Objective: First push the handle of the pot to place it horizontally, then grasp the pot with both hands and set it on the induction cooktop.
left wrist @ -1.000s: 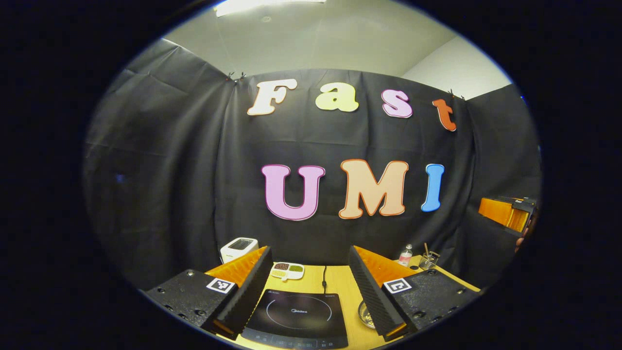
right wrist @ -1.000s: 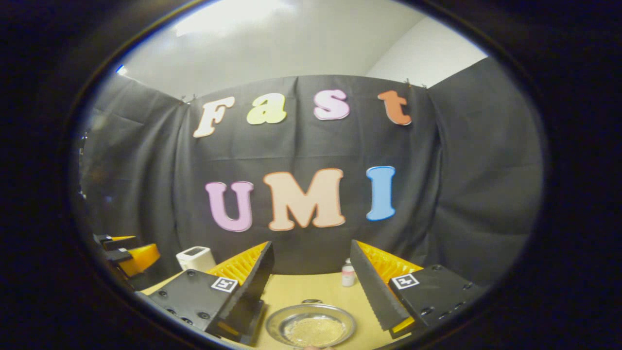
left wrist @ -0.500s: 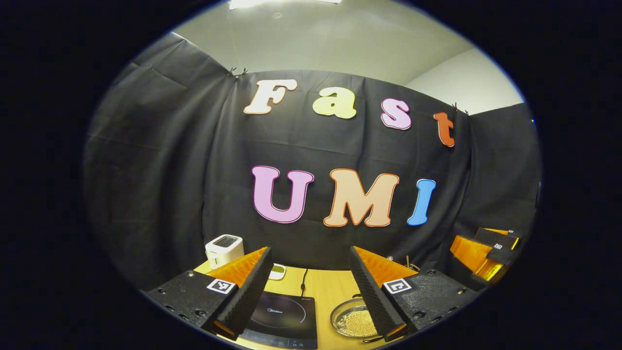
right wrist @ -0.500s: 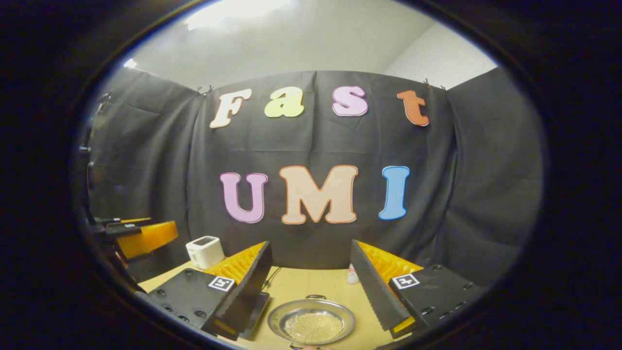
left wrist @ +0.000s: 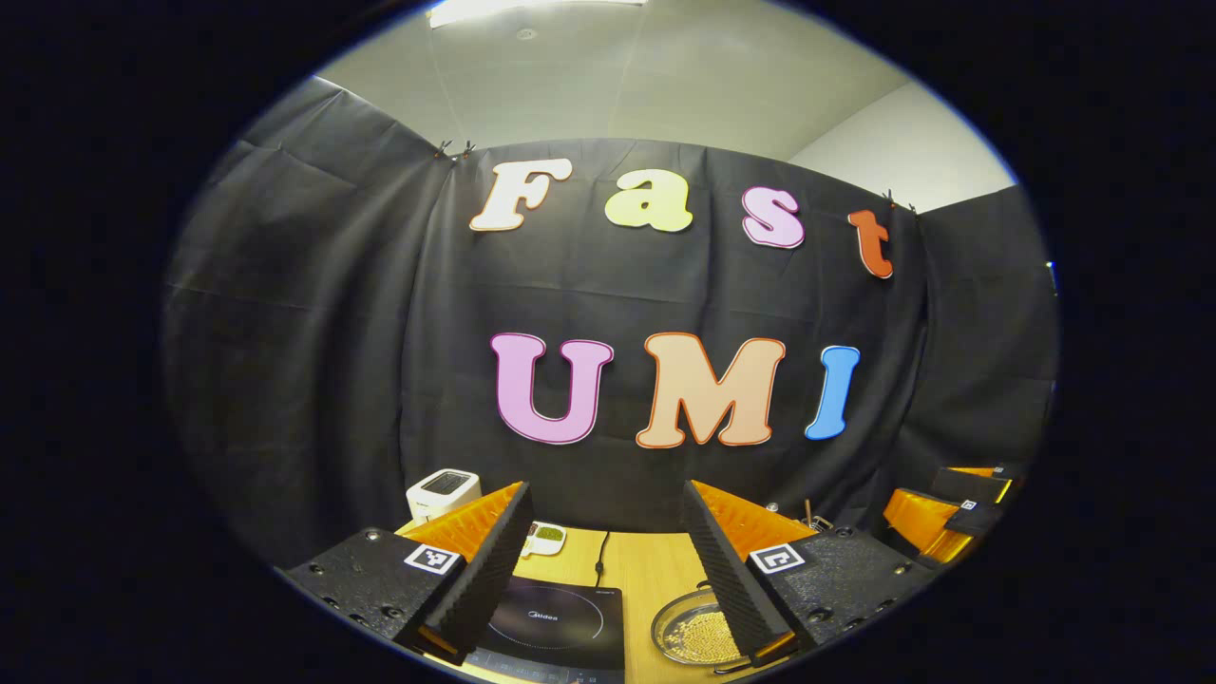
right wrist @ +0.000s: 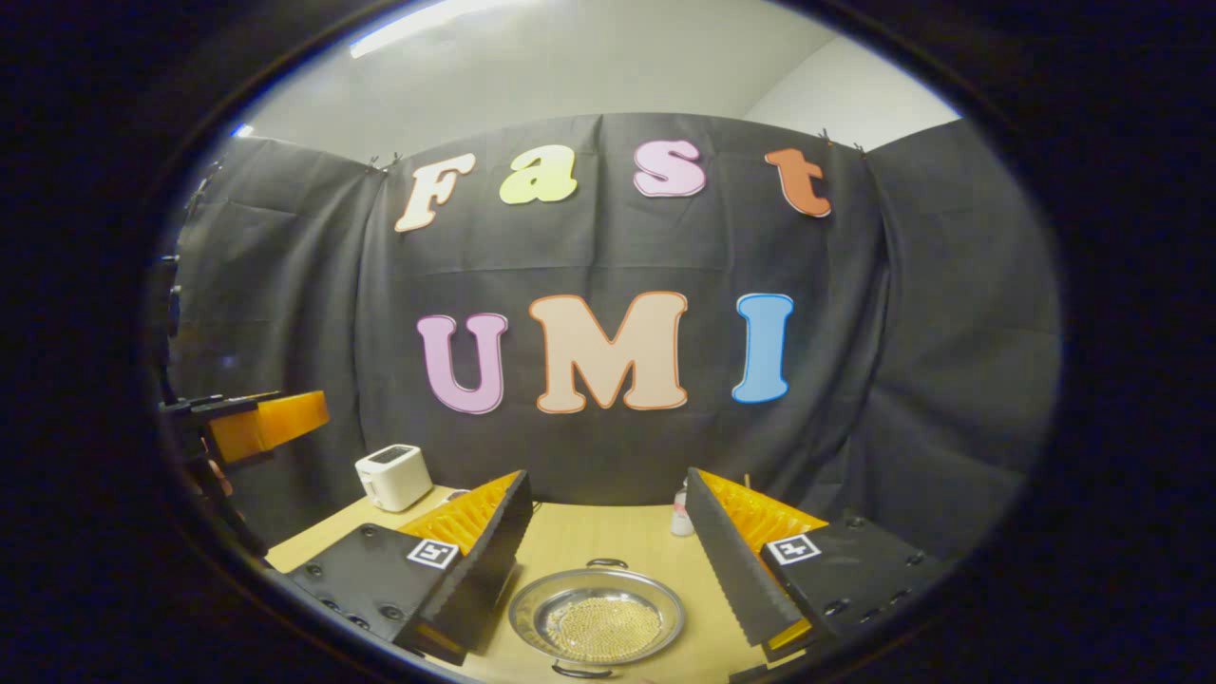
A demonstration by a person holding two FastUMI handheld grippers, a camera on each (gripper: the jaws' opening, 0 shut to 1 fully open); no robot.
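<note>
1. The pot [right wrist: 597, 617], a shallow metal pan with small pale grains in it, sat on the wooden counter [right wrist: 608, 541], just right of the induction cooktop [left wrist: 556, 622].
2. In the right gripper view the pot lay directly ahead of the right tool [right wrist: 608, 560], low between its fingers and near. One loop handle [right wrist: 605, 563] showed at the far rim and another [right wrist: 579, 672] at the near rim, so the handle line ran near-to-far rather than across.
3. The right tool was spread wide and gripped nothing.
4. The left tool [left wrist: 603, 560] was likewise spread and empty, held above the counter. The cooktop lay ahead of it, the pot off to its right, partly behind its right finger.
5. The right tool looked nearer the pot, so the handle push would likely fall to it, swinging the handles left-right.
6. A white toaster [right wrist: 392, 477] stood far left, and a small bottle [right wrist: 680, 514] far behind the pot.
</note>
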